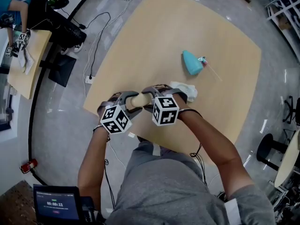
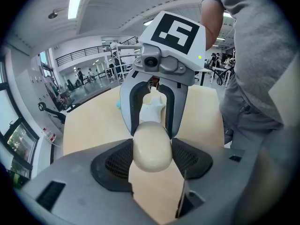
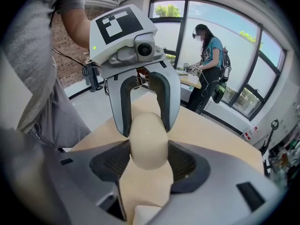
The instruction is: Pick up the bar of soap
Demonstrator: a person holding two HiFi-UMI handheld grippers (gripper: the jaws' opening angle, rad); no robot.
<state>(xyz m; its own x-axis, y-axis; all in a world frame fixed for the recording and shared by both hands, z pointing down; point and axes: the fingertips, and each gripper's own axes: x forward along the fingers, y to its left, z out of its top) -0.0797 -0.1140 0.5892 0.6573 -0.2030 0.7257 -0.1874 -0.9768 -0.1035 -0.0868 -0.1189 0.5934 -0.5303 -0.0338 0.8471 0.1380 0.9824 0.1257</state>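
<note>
Smooth, cream-coloured oval bar of soap (image 1: 140, 100), rounded at both ends, held over the near edge of the pale matte wooden table (image 1: 187, 27). The grey plastic left gripper (image 1: 125, 101) and right gripper (image 1: 154, 97) face each other, each pinching one soap end between black mesh-textured pads (image 2: 115, 162).

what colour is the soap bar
Pale cream. The bar of soap shows best in the left gripper view.
</note>
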